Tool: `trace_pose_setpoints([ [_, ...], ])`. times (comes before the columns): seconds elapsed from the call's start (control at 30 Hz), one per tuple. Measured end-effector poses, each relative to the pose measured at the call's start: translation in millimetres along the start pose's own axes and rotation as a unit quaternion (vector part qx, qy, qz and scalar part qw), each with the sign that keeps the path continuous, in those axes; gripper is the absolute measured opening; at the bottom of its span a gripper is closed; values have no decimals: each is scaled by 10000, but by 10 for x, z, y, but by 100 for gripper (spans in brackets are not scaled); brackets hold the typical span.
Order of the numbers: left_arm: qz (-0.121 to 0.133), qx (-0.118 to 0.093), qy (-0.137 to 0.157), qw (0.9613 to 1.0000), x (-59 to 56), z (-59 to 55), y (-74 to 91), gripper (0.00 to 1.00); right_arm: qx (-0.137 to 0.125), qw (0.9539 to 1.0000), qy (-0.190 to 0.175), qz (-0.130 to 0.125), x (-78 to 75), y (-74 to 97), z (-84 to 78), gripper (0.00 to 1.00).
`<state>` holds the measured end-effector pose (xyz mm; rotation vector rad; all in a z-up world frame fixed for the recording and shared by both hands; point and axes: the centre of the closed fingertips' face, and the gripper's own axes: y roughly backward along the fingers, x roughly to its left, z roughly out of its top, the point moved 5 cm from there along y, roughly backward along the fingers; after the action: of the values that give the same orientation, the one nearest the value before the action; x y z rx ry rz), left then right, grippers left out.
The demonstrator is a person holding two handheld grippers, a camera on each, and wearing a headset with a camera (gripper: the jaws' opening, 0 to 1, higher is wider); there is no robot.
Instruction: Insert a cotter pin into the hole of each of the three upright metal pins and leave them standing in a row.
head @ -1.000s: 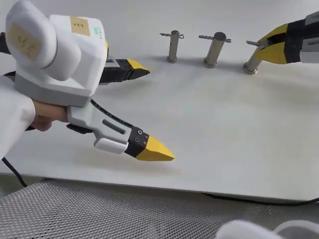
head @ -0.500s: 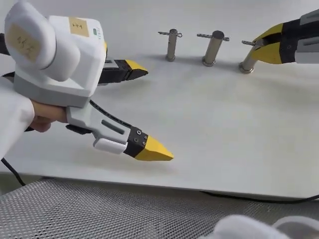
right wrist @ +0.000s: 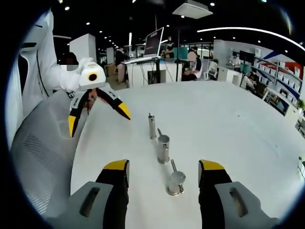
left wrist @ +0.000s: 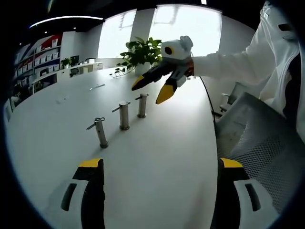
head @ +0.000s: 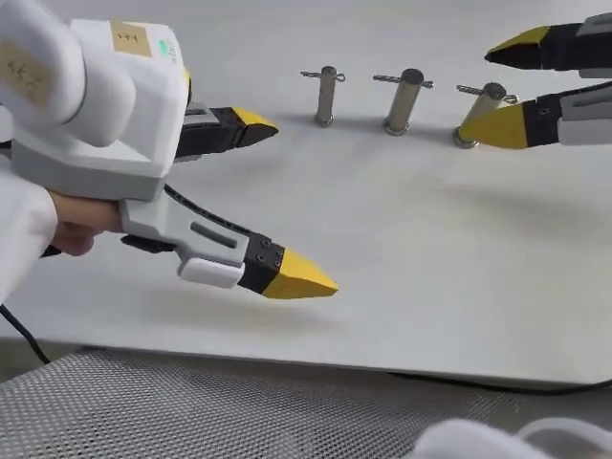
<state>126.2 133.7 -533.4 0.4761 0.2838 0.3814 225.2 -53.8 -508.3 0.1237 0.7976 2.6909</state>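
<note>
Hovering over the desk (head: 402, 268), my left gripper (head: 306, 206) gapes well clear; my right gripper (head: 478, 94) holds its fingers apart around the end pin (head: 481, 107) of the upright row (head: 404, 100). Clipping it could topple it or jog its cotter pin (head: 470, 91).

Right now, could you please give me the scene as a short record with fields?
table: white, bears everything
pins: left pin, middle pin, right pin, upright in a row
cotter pins: one through the top of each pin
left hand-held gripper: open, holds nothing, apart from the row
right hand-held gripper: open, one jaw on either side of the right pin, with gaps
task state: all three pins look fitted
</note>
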Motion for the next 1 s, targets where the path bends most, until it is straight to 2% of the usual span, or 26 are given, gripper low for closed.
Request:
trace_pose_setpoints([
  [0.07,106,-143,78,9998,23,36,36,99,-128,9997,-164,-99,52,62,37,63],
  [0.17,268,-397,276,9985,40,111,78,99,13,9985,-451,-308,99,168,19,70],
  [0.23,372,-548,381,9971,56,156,129,99,-60,9975,-572,-412,128,234,32,76],
  [0.3,422,-639,462,9960,60,190,169,99,-170,9961,-724,-471,173,295,42,80],
  [0.4,534,-696,527,9948,63,223,221,99,-222,9944,-890,-523,275,344,1,81],
  [0.53,619,-835,675,9923,34,274,270,99,-382,9871,-1395,-679,401,389,-107,86],
  [0.6,680,-910,772,9905,11,294,293,99,-309,9855,-1412,-888,426,413,-159,90],
  [0.7,741,-928,887,9890,60,264,335,99,-169,9844,-1501,-903,527,448,-228,95],
  [0.73,759,-920,914,9886,59,264,344,99,-225,9814,-1661,-941,557,469,-240,95],
  [0.8,803,-970,984,9871,57,281,367,99,-262,9781,-1824,-963,604,499,-252,96],
  [0.83,825,-1028,1051,9857,56,293,380,99,-265,9769,-1868,-1005,615,512,-260,97],
  [0.87,835,-1173,1167,9827,46,322,395,99,-264,9760,-1901,-1032,634,527,-265,98],
  [0.93,817,-1292,1288,9798,41,332,423,99,-315,9735,-1998,-1067,654,540,-260,98],
  [1.0,867,-1255,1302,9797,42,305,451,99,-399,9704,-2141,-1040,689,554,-244,98],
])
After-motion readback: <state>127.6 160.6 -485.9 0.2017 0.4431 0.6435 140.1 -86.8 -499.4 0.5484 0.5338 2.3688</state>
